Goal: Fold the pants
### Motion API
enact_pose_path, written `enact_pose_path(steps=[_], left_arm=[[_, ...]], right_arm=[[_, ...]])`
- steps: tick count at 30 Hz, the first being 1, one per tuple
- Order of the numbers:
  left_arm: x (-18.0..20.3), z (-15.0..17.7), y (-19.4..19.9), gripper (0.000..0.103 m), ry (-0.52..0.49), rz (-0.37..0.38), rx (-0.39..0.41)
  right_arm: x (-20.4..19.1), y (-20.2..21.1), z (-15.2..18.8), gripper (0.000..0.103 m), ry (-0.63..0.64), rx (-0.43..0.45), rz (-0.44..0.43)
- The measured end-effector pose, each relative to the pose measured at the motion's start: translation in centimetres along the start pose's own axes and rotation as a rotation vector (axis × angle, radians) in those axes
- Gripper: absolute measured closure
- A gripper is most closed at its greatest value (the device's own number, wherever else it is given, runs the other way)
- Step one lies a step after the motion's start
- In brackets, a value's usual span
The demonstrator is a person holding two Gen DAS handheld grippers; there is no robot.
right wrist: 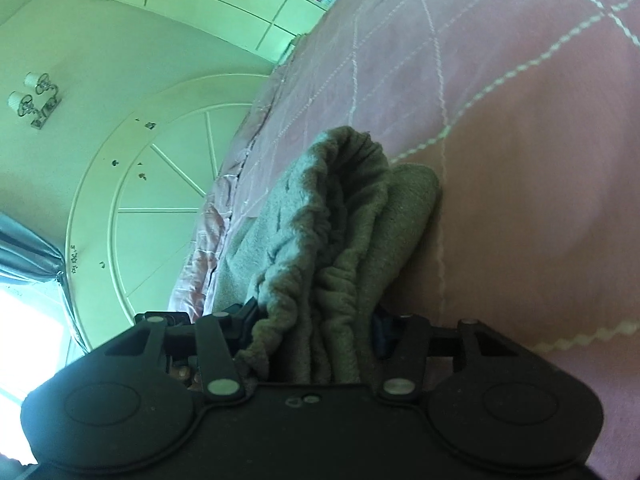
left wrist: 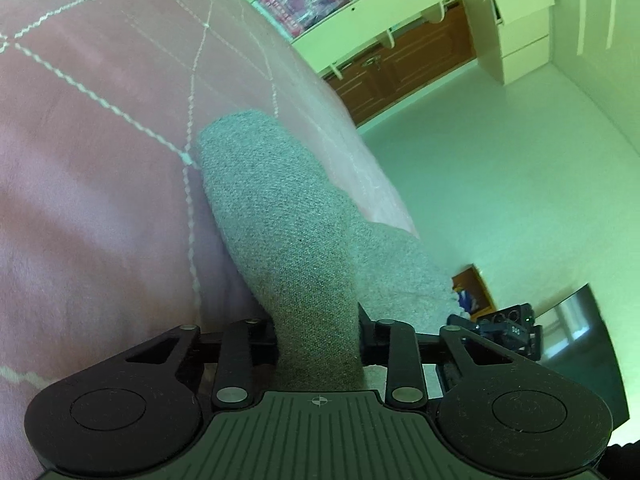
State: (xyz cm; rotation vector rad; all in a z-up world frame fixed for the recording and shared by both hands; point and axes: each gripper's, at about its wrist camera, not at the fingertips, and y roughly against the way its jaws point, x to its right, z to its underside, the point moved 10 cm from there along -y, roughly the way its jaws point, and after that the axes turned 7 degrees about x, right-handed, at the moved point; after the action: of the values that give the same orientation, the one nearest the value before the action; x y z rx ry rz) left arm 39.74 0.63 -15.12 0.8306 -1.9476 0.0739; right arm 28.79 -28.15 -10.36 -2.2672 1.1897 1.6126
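The grey knit pants (left wrist: 280, 208) lie on a pink quilted bedspread (left wrist: 100, 140). My left gripper (left wrist: 318, 336) is shut on a smooth fold of the pants, which runs forward from between the jaws over the bed. My right gripper (right wrist: 316, 332) is shut on the bunched, gathered waistband of the pants (right wrist: 344, 208), which rises in thick folds in front of the camera. The fingertips of both grippers are hidden by the fabric.
The bed's edge (left wrist: 380, 184) runs diagonally, with pale floor (left wrist: 500, 168) beyond it. White cabinets (left wrist: 516, 20) and wooden doors stand far off. A dark screen (left wrist: 580, 344) sits low right. In the right wrist view a white round headboard (right wrist: 160, 200) stands left of the bedspread (right wrist: 520, 140).
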Motion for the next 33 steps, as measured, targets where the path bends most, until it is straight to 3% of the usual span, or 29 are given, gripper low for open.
enact_pose_path(steps=[4, 9, 18, 22, 23, 24, 25, 27, 29, 31, 33], left_arm=[[1.2, -0.7, 0.7, 0.074, 0.006, 0.023, 0.026], [1.5, -3.7, 1.1, 0.074, -0.03, 0.024, 0.036], [-1.7, -16.4, 0.8, 0.074, -0.127, -0.063, 0.103], [-5.4, -20.6, -2.1, 0.074, -0.164, -0.149, 0.118], [-7.1, -20.9, -3.2, 0.061, -0.164, -0.194, 0.118], [-9.3, -20.7, -4.3, 0.047, -0.187, -0.291, 0.111], [-11.7, -20.3, -5.0, 0.029, -0.22, -0.404, 0.106], [-11.3, -19.6, -5.2, 0.022, -0.276, -0.377, 0.181], [-10.5, -19.2, -5.4, 0.017, -0.362, -0.405, 0.17], [-9.9, -19.5, -4.7, 0.017, -0.379, -0.46, 0.168], [-8.3, -20.1, -2.3, 0.017, -0.409, -0.496, 0.249]], right_arm=[[-1.7, 0.1, -1.2, 0.06, 0.025, 0.003, -0.019], [-3.6, -2.0, -4.3, 0.06, 0.074, -0.022, -0.029], [-5.6, -12.4, -12.6, 0.06, 0.128, -0.03, -0.089], [-2.3, -17.0, -15.4, 0.057, 0.121, 0.007, -0.02], [0.1, -18.1, -15.8, 0.045, 0.111, 0.035, 0.035], [2.7, -19.3, -15.8, 0.031, 0.136, 0.054, 0.141], [4.6, -20.1, -15.5, 0.032, 0.175, 0.065, 0.211], [4.0, -20.1, -15.2, 0.023, 0.191, 0.126, 0.182], [3.4, -20.2, -14.3, 0.02, 0.267, 0.121, 0.21], [2.9, -19.5, -14.3, 0.02, 0.263, 0.128, 0.231], [1.5, -18.3, -14.9, 0.018, 0.225, 0.19, 0.223]])
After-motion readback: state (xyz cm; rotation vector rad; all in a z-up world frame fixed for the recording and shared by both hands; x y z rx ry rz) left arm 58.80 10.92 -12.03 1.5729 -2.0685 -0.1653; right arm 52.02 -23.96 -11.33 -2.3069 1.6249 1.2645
